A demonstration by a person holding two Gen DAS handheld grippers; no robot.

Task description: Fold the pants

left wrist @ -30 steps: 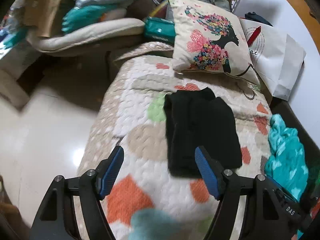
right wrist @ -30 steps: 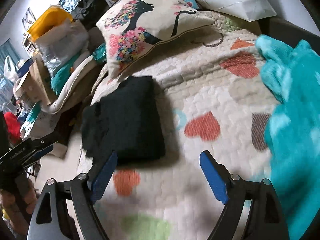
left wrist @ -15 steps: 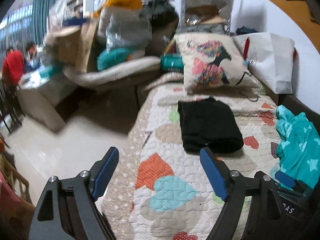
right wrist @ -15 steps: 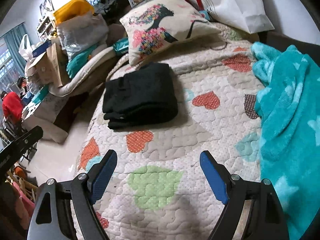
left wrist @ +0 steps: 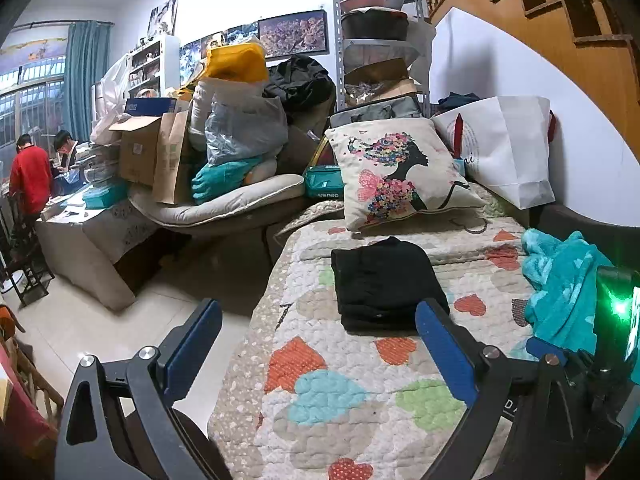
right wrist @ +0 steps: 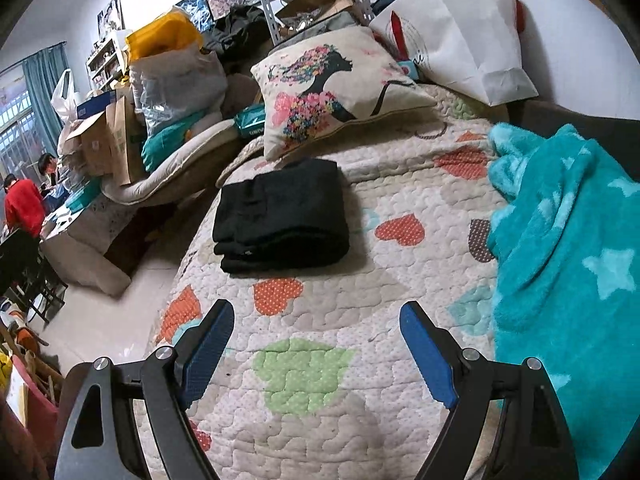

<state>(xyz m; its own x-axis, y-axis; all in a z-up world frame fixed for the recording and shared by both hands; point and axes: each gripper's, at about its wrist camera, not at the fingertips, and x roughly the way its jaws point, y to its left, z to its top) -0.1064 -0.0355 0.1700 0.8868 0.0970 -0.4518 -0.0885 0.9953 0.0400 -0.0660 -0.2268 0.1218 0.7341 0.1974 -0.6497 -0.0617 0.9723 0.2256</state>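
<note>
Meanwhile, folded black pants lie on the quilt; both grippers' fingers spread apart, empty.

black pants | folded, compact stack | flat on quilt

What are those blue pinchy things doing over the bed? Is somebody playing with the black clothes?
Someone is folding pants with two hand-held grippers. The black pants already lie folded in a neat stack on the heart-patterned quilt, in front of the flowery pillow. The left gripper and right gripper are both open, holding nothing, and hang above the quilt away from the pants. A fuzzy teal blanket lies bunched beside them.
</note>
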